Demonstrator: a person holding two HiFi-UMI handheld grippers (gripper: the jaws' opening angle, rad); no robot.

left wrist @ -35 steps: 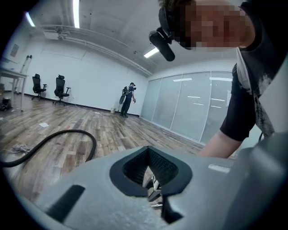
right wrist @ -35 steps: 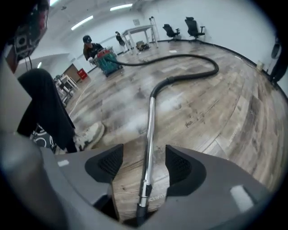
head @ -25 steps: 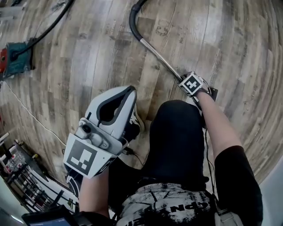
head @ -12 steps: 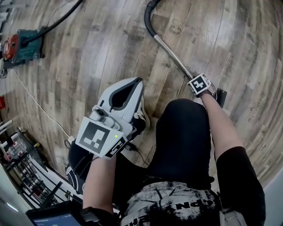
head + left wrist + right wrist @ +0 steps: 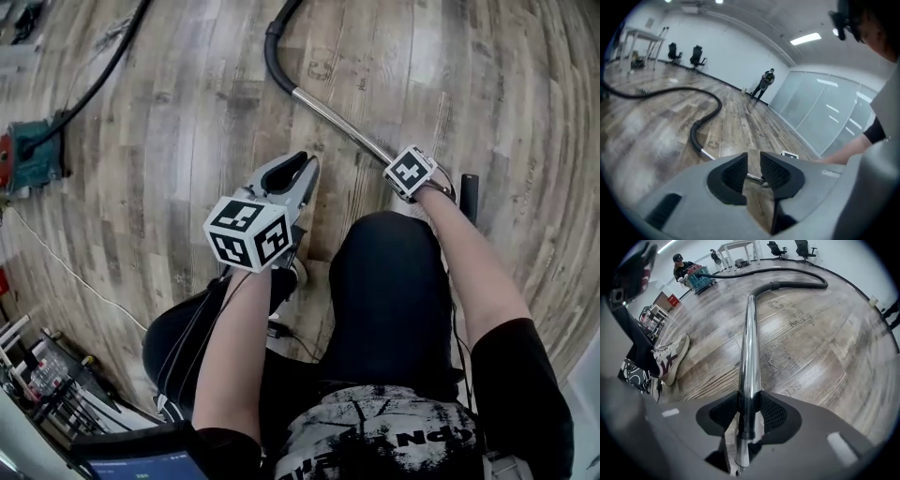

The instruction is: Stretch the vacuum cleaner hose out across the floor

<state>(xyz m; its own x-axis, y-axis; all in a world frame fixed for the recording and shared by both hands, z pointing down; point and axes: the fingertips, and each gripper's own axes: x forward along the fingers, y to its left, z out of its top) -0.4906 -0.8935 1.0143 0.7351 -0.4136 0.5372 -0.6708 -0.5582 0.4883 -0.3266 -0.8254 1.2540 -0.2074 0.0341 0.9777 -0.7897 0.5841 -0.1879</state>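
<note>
**Right gripper view: wand pinched, hose lying in a curve**

Closest in, the right tongs [image 5: 749, 405] have just been closing and now pinch the chrome wand [image 5: 749, 333] near its lower end, with a pad pressing on each side of the tube. They come down on it steeply, probably so the rigid tube can serve as a handle for dragging whatever trails behind it. A sneaker [image 5: 670, 359] stands just left of the tube on the wood-plank floor [image 5: 825, 348].

The left tongs [image 5: 753, 161] have just been opening to a narrow gap with nothing between them. They point at the wand from the side but stop short of it, which looks like a lead-in to a second hold.

Beyond the right grip, the wand runs across the floor to a cuff where the black hose [image 5: 801, 285] begins. The hose hooks sharply round and lies in a loose curve towards the teal vacuum unit [image 5: 699, 276], which sits well off with a person beside it.

The hose is on the floor but not straight, so the stretching looks barely begun. Pulling the wand away from the unit should take the bend out.
</note>
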